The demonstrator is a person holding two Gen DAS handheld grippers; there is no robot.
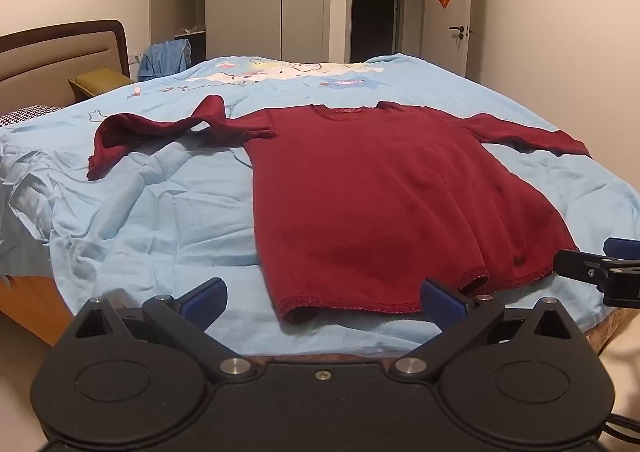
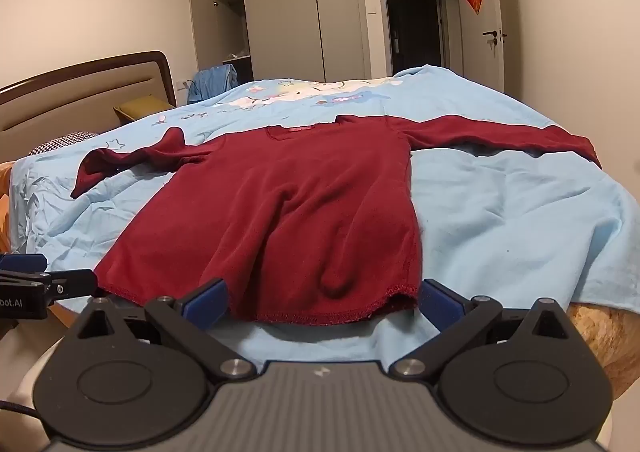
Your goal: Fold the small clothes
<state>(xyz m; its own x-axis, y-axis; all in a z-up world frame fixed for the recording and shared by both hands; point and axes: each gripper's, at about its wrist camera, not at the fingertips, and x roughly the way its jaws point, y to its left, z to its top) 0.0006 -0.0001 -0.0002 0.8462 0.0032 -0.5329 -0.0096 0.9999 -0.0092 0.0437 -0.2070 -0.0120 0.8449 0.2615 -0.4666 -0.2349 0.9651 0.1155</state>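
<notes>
A dark red long-sleeved shirt [image 1: 380, 192] [image 2: 288, 204] lies flat, front up, on the light blue bedsheet [image 1: 160, 220] [image 2: 500, 220], collar away from me. Its left sleeve [image 1: 160, 128] is crumpled and folded over; its right sleeve [image 2: 500, 136] stretches straight out. My left gripper [image 1: 324, 302] is open wide at the hem's left part, blue pads either side, gripping nothing. My right gripper [image 2: 324, 302] is open just as wide at the hem's right corner, also holding nothing. Each gripper shows at the edge of the other's view: right gripper [image 1: 600, 266], left gripper [image 2: 40, 278].
The bed's near edge runs just under both grippers. A padded headboard [image 1: 52, 60] and an olive pillow [image 1: 100, 82] lie far left. Beyond the bed stand a wardrobe [image 1: 260, 0] with one open door, a dark doorway [image 1: 376, 12] and a white door [image 1: 448, 12].
</notes>
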